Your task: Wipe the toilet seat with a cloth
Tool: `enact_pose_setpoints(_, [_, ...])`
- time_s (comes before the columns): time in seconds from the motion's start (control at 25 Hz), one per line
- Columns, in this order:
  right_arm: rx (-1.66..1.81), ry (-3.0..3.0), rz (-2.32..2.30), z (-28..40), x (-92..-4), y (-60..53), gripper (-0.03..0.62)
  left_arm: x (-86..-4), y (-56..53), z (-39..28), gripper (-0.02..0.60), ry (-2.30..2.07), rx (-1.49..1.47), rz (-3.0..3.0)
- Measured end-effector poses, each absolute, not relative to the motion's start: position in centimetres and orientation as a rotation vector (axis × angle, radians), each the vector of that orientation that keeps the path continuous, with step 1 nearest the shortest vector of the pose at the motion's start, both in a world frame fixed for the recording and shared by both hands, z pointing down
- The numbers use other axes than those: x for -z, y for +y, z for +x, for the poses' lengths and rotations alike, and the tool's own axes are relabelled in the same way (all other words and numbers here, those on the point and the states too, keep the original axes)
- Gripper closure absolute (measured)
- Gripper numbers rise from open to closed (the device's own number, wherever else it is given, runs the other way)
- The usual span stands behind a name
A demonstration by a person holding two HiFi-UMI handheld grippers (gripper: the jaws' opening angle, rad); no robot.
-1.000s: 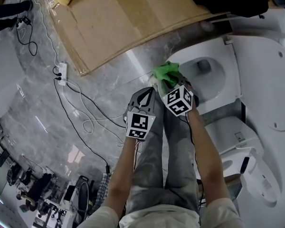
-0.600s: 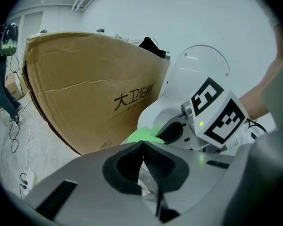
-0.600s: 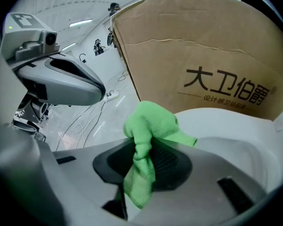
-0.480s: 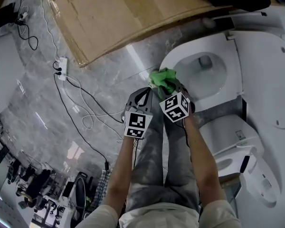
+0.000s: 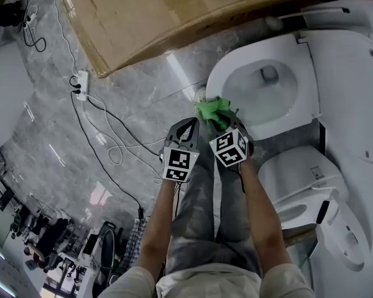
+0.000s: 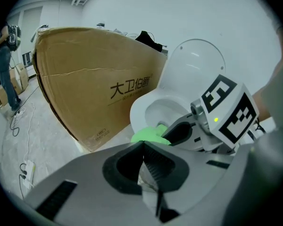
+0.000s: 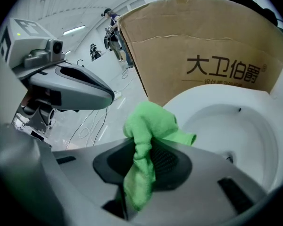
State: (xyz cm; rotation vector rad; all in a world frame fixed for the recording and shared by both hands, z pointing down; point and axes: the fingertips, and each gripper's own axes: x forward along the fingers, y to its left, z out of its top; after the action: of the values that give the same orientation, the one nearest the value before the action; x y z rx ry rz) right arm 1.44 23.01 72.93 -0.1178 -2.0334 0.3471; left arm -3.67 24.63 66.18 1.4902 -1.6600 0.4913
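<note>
A white toilet with its seat (image 5: 236,73) and raised lid (image 5: 354,85) stands at the upper right of the head view. My right gripper (image 5: 219,118) is shut on a bright green cloth (image 5: 212,110), which bunches out past the jaws (image 7: 151,126) just off the seat's near rim (image 7: 188,102). My left gripper (image 5: 188,128) hangs beside it to the left, shut with nothing between its jaws, over the grey floor. From the left gripper view the cloth (image 6: 148,134) and the bowl (image 6: 160,112) lie ahead to the right.
A large cardboard box (image 5: 155,17) lies on the marble floor beside the toilet. A power strip (image 5: 81,85) and loose cables (image 5: 112,148) trail across the floor at left. A second white fixture (image 5: 298,185) sits by my right arm. People (image 7: 113,27) stand far off.
Both grippers have drawn back from the bowl towards me; the cloth has come off the seat's front rim and now hangs just short of it. The left gripper stayed shut.
</note>
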Motion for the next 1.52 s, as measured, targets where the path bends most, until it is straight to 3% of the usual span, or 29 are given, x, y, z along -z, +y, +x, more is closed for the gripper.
enact_pose_setpoints(0.52, [-0.447,-2.024,-0.066,7.6,-72.8,25.0,0.496,-66.7,25.1,-0.2,0.569,-1.592,-0.492,1.510])
enact_pose_setpoints(1.52, [-0.651,-1.999,0.284,17.7,-72.5,18.0,0.497,-65.6,17.9,7.8,0.569,-1.338,-0.598,1.771])
